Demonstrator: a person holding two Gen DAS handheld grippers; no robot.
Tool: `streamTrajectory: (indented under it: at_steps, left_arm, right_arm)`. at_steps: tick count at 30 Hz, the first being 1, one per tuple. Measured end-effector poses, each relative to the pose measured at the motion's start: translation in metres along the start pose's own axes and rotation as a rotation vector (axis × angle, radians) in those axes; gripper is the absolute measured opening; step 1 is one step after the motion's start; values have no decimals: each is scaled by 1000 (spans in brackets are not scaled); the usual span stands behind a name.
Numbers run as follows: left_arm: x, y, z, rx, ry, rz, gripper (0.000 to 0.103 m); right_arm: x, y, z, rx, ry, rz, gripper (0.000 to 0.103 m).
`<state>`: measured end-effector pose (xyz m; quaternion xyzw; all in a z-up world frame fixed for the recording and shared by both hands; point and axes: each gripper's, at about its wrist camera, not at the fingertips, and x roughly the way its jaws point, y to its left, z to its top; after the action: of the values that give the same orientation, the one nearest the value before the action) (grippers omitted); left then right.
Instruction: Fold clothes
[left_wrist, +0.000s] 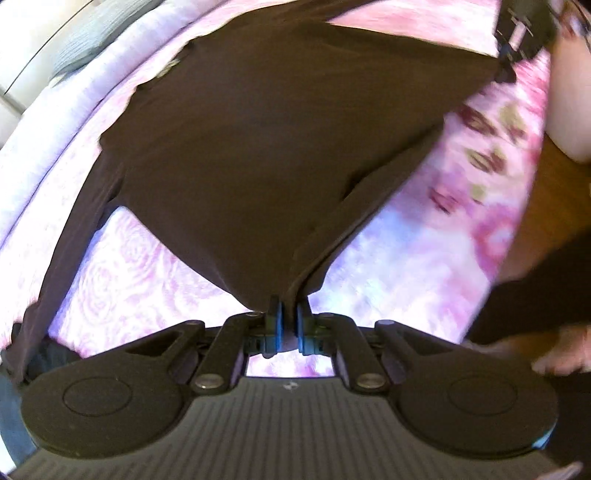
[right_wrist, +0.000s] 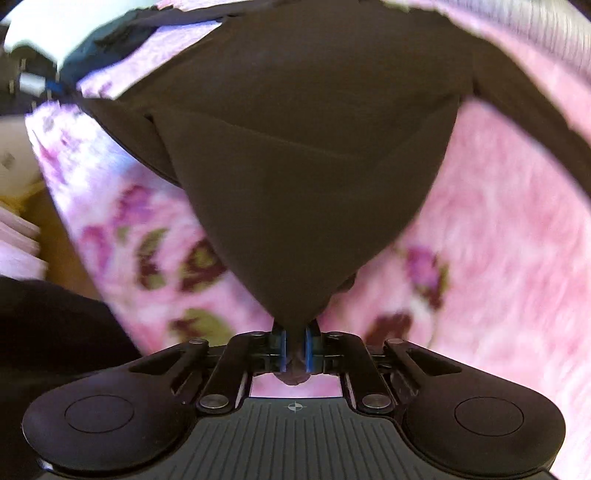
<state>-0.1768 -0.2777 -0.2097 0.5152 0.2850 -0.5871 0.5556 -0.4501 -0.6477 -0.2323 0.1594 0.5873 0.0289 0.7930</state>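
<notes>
A plain dark brown shirt (left_wrist: 258, 140) lies spread over a pink flowered bedspread (left_wrist: 461, 184) on the bed, pulled into taut peaks at two corners, one pinched by the left claw (left_wrist: 289, 314) and the other by the right claw (right_wrist: 295, 339).

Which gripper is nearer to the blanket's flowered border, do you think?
Right. The right gripper hangs directly over the border; the left gripper is over the paler part, border off to its right.
</notes>
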Motion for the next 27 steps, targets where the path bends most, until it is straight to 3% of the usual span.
streamTrajectory:
  at_steps: [4, 6, 12, 19, 20, 24, 27]
  left_arm:
    - [-12, -10, -20, 54, 40, -67, 5]
    - [-6, -20, -30, 87, 72, -73, 5]
    - [26, -43, -38, 137, 109, -64, 5]
    - [38, -47, -45, 90, 158, -93, 7]
    - [37, -47, -46, 85, 166, -100, 7]
    - [29, -48, -52, 86, 205, -124, 10]
    - [23, -48, -58, 67, 213, -125, 10]
  right_arm:
    - [-27, -49, -9, 337, 4, 251, 7]
    - [-26, -62, -10, 399, 29, 287, 7]
    - [11, -62, -3, 394, 169, 215, 7]
    - [14, -63, -9, 509, 173, 168, 9]
    - [12, -63, -10, 524, 172, 158, 12]
    - [9, -58, -18, 510, 222, 85, 39]
    - [10, -50, -28, 484, 233, 54, 47]
